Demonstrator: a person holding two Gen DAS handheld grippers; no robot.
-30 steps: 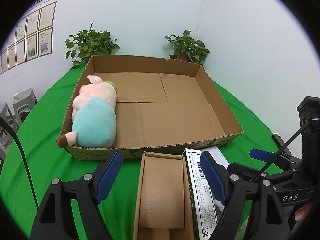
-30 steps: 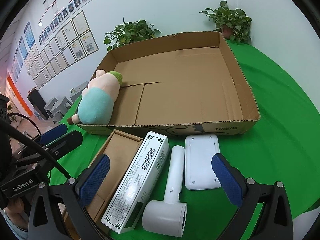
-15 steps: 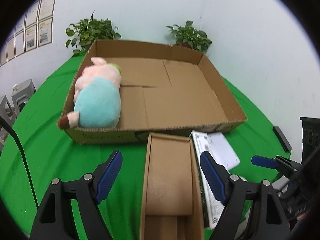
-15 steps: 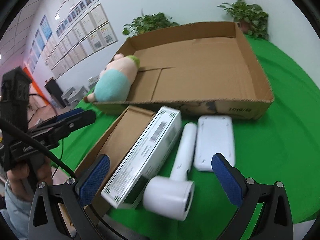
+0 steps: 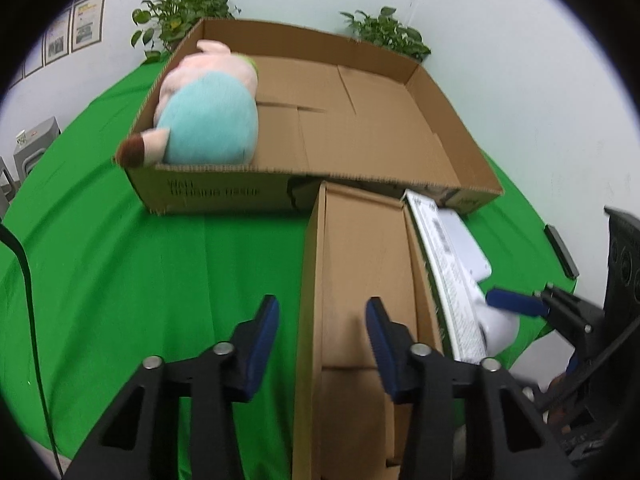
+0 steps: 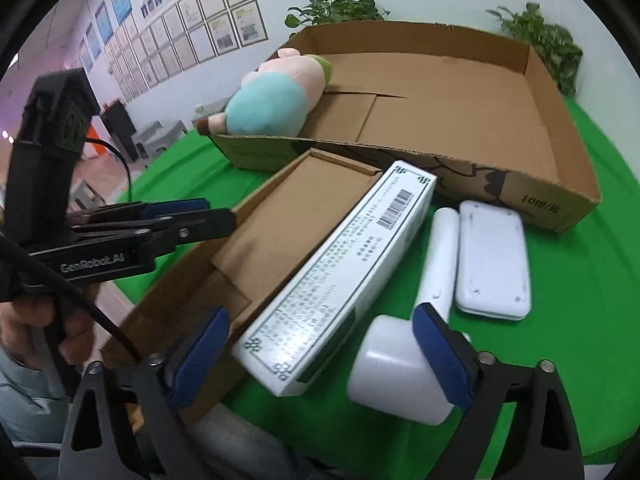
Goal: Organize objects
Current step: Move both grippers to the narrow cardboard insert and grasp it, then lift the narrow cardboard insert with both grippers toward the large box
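A long open cardboard box (image 5: 360, 280) (image 6: 260, 240) lies on the green table in front of a big shallow carton (image 5: 360, 128) (image 6: 460, 120). My left gripper (image 5: 322, 332) is open, its jaws astride the long box's left wall. A white printed box (image 6: 340, 272) (image 5: 444, 276) leans on the long box's right side. A white hair dryer (image 6: 416, 328) and a flat white case (image 6: 494, 260) lie to its right. My right gripper (image 6: 320, 352) is open, around the near ends of the white box and dryer. A plush pig (image 5: 208, 112) (image 6: 276, 96) lies in the carton.
Two potted plants (image 5: 180, 12) (image 5: 388, 36) stand behind the carton against the white wall. The round green table (image 5: 120, 280) drops off at the near and right edges. A black cable (image 5: 24, 280) hangs at the left. Framed papers (image 6: 180, 40) cover the left wall.
Both grippers have dropped and moved forward. The left jaws have narrowed around the long box's left wall. The right gripper has come down over the white box and dryer.
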